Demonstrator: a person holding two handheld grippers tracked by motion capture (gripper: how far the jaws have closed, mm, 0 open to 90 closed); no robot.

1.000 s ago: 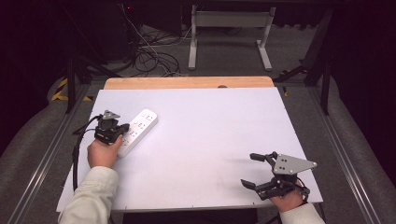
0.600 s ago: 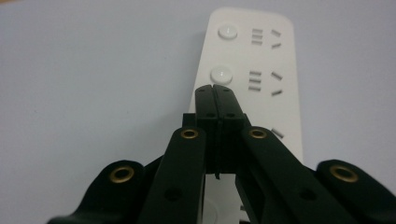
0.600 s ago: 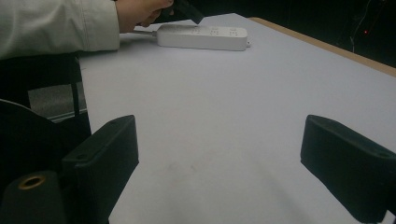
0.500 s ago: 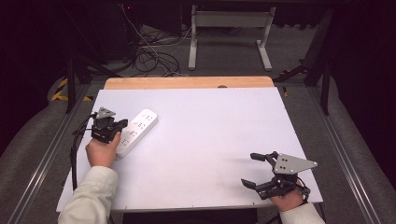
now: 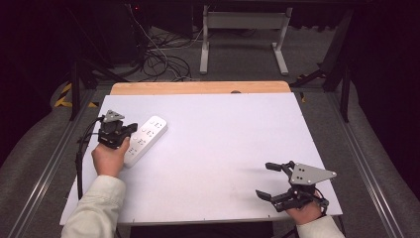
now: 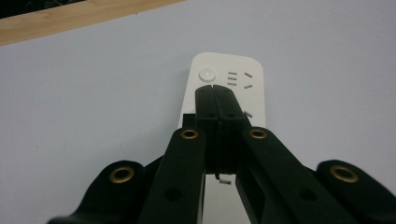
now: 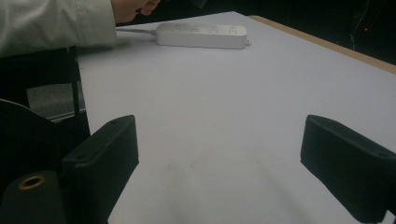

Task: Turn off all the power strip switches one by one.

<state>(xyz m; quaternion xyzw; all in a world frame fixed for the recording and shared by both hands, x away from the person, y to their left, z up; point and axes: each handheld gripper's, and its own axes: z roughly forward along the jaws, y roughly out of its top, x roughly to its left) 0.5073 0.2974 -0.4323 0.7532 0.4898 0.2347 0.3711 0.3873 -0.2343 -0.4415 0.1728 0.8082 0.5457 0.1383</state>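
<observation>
Left gripper (image 5: 130, 133), jaws together, over power strip (image 5: 144, 139) (bare table (image 5: 228, 144) around).

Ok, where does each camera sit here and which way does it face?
High view: above the person's side, facing forward and down on the table; both forearms show.
Left gripper view: on the left hand-held gripper, shut, over the power strip.
Right gripper view: on the right hand-held gripper, open, facing across the table.
All share the power strip.

Around the work surface
White table top (image 5: 223, 148) with wooden far edge (image 5: 198, 88); tangled cables (image 5: 158, 59) and a grey stand (image 5: 242, 29) on the floor.
</observation>
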